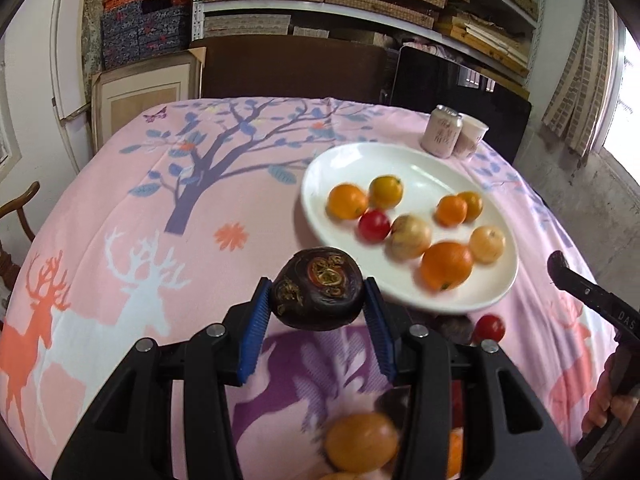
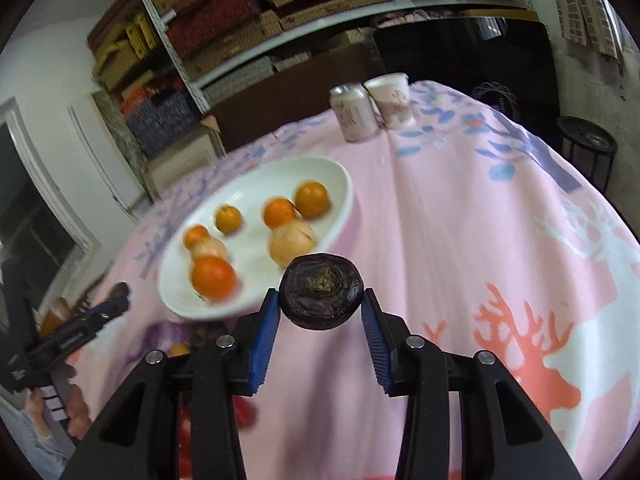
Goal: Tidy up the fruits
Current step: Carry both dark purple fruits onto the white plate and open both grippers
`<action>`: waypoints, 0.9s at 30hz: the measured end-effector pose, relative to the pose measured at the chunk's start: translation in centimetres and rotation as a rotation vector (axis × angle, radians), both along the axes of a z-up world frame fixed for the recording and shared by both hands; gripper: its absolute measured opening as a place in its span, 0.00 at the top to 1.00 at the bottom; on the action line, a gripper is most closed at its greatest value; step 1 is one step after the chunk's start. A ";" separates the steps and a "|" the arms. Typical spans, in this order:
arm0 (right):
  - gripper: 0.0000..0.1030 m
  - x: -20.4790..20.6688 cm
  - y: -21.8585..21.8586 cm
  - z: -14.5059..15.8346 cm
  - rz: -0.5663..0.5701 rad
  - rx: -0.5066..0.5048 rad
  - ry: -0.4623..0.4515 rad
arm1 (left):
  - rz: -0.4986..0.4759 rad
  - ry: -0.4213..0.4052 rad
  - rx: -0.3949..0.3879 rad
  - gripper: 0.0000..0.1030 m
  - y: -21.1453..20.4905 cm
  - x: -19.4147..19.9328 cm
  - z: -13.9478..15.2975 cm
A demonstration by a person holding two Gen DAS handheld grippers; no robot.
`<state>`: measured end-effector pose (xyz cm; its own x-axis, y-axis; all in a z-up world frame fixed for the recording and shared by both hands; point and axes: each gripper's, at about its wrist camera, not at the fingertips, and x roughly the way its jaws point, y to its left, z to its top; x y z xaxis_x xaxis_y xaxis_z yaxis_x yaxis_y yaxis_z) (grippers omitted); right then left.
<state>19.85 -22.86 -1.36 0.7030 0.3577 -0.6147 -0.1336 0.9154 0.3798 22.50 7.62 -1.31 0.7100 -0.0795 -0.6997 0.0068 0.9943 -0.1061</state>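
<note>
My left gripper point(image 1: 318, 300) is shut on a dark purple mangosteen point(image 1: 318, 288), held above the pink cloth just left of the white plate point(image 1: 360, 164). My right gripper point(image 2: 320, 308) is shut on another dark mangosteen point(image 2: 322, 296), held near the plate's point(image 2: 256, 176) front rim. The plate holds several oranges point(image 1: 446, 266), pale round fruits point(image 1: 410, 236) and a red tomato point(image 1: 374, 225). A loose red tomato point(image 1: 489, 328) and an orange fruit point(image 1: 360, 442) lie on the cloth below the left gripper.
A pink can point(image 1: 442, 132) and a paper cup point(image 1: 472, 136) stand behind the plate near the table's far edge. The right gripper's body point(image 1: 588, 292) shows at the right of the left wrist view. Shelves with boxes stand behind the table.
</note>
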 end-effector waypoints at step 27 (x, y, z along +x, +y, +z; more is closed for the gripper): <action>0.17 2.5 1.9 -0.3 0.003 0.019 -0.034 | 0.029 -0.004 0.003 0.13 0.1 2.0 -1.3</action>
